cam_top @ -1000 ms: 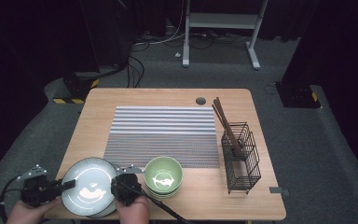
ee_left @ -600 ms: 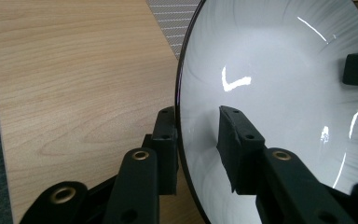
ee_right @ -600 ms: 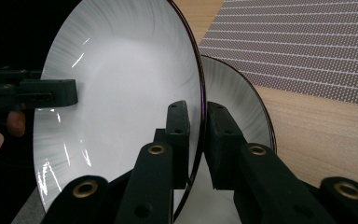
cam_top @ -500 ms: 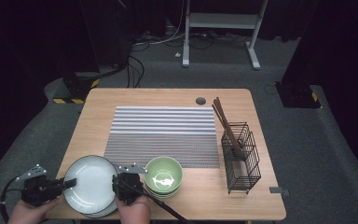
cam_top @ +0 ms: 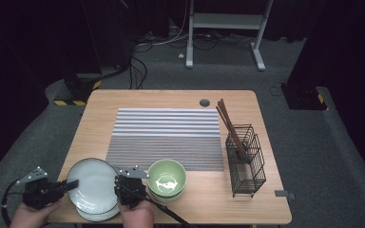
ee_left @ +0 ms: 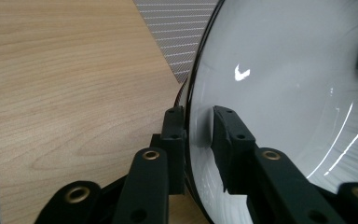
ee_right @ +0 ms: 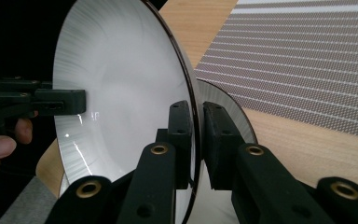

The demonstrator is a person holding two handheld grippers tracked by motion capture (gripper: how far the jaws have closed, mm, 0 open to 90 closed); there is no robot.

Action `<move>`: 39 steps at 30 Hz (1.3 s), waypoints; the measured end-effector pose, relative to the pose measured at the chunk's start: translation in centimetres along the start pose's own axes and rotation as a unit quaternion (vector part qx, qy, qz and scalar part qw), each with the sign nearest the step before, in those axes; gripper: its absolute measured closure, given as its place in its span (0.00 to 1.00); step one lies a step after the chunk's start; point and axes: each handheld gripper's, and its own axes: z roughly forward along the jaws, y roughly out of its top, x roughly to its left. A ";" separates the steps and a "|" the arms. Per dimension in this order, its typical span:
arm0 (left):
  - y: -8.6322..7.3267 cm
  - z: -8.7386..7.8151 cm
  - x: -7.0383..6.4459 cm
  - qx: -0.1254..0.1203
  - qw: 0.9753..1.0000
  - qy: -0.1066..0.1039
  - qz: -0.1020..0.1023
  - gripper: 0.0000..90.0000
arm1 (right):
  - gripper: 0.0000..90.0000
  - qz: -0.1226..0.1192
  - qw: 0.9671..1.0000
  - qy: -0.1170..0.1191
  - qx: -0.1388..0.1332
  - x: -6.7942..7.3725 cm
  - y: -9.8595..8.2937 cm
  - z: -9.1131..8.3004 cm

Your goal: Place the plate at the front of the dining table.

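A white plate (cam_top: 93, 183) with a dark rim hangs just above a stack of similar plates (cam_top: 97, 214) at the table's front left. My left gripper (cam_top: 72, 183) is shut on its left rim; in the left gripper view the jaws (ee_left: 198, 128) pinch the edge of the plate (ee_left: 284, 84). On the opposite rim my right gripper (cam_top: 119, 179) is shut too, and the right gripper view shows it (ee_right: 195, 123) clamping the plate (ee_right: 121, 88), with a lower plate (ee_right: 226, 109) behind. The plate is held between both grippers.
Stacked green bowls (cam_top: 167, 178) sit just right of the right gripper. A striped placemat (cam_top: 166, 137) covers the table's middle. A black wire basket (cam_top: 245, 159) with brown chopsticks (cam_top: 229, 124) stands at the right. A round cable hole (cam_top: 204, 102) lies near the far edge.
The plate has come up slightly off the stack and looks brighter and more level. Both grippers keep their hold on its rim, and the hands have barely moved.
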 end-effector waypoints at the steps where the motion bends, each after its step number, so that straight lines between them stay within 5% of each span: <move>1: 0.0 0.0 0.0 -0.003 1.000 -0.001 -0.001 0.84 | 0.92 -0.005 1.000 -0.001 -0.002 0.0 0.0 -0.1; 16: -0.1 0.1 -0.1 -0.036 0.999 -0.010 0.000 0.86 | 0.93 -0.038 0.999 -0.015 -0.004 0.2 0.1 -0.5; 28: 0.0 -0.2 -0.6 -0.087 0.996 -0.028 -0.006 0.86 | 0.93 -0.066 0.997 -0.024 -0.034 0.7 0.8 -2.0; 39: 0.3 -0.4 -1.9 -0.120 0.993 -0.019 0.003 0.86 | 0.92 -0.081 0.994 -0.035 -0.060 0.7 1.5 -3.1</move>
